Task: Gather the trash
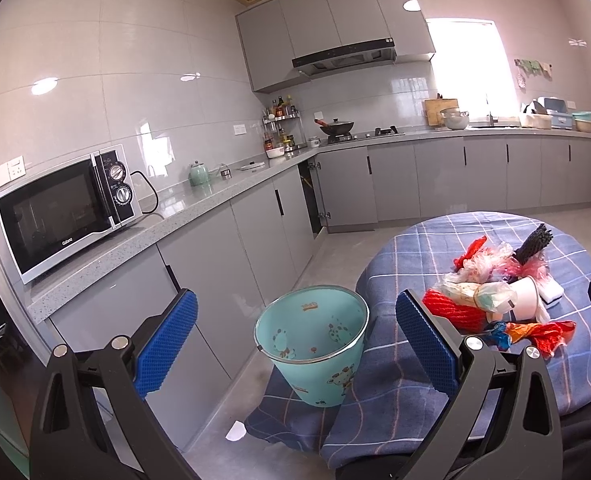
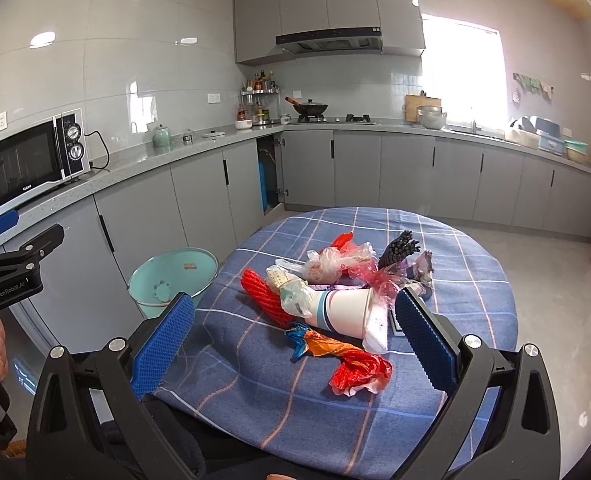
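Observation:
A pile of trash lies on the round table with a blue checked cloth [image 2: 435, 380]: a red foam net [image 2: 264, 295], a white paper cup [image 2: 345, 312], crumpled plastic bags [image 2: 335, 262], a black bundle [image 2: 400, 249] and a red-orange wrapper [image 2: 351, 364]. The pile also shows in the left wrist view [image 1: 495, 300]. A teal bin [image 1: 313, 344] stands on the floor left of the table [image 1: 435, 248], also in the right wrist view [image 2: 173, 276]. My left gripper [image 1: 295, 334] is open above the bin. My right gripper [image 2: 293, 330] is open and empty, just before the pile.
A grey L-shaped counter runs along the walls with a microwave [image 1: 63, 212], a kettle [image 1: 199, 174] and a wok on the stove [image 1: 335, 126]. One corner cabinet door [image 2: 269, 172] stands open. The left gripper's body [image 2: 11, 272] shows at the left of the right view.

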`<state>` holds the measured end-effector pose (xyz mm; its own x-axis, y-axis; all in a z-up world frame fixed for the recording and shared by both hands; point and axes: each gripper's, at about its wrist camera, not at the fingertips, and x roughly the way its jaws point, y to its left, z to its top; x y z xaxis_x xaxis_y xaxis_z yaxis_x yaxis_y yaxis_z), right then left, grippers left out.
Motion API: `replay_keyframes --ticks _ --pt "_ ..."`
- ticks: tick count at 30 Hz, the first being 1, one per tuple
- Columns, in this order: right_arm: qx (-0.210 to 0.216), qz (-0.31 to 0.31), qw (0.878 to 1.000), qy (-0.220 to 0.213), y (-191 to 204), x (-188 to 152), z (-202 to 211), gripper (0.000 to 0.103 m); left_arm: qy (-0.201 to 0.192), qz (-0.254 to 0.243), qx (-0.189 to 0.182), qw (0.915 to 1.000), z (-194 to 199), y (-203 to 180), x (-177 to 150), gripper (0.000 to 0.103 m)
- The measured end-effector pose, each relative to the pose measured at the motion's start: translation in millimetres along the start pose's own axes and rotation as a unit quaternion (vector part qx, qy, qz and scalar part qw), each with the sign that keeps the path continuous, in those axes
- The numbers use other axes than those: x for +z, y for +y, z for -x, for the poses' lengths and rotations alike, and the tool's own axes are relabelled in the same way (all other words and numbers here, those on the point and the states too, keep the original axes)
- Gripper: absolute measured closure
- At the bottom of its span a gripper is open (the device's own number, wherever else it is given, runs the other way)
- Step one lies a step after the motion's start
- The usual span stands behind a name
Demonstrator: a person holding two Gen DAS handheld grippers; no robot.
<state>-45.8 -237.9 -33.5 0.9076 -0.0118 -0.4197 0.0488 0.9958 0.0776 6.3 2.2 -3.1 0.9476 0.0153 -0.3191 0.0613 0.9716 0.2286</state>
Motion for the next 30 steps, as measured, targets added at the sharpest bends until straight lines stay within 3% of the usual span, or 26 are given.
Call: replay_keyframes --ticks 30 --pt "-0.002 0.000 1.000 0.008 0.1 -1.5 -4.2 0.004 0.001 0.005 0.009 0.9999 -2.0 6.8 0.3 0.005"
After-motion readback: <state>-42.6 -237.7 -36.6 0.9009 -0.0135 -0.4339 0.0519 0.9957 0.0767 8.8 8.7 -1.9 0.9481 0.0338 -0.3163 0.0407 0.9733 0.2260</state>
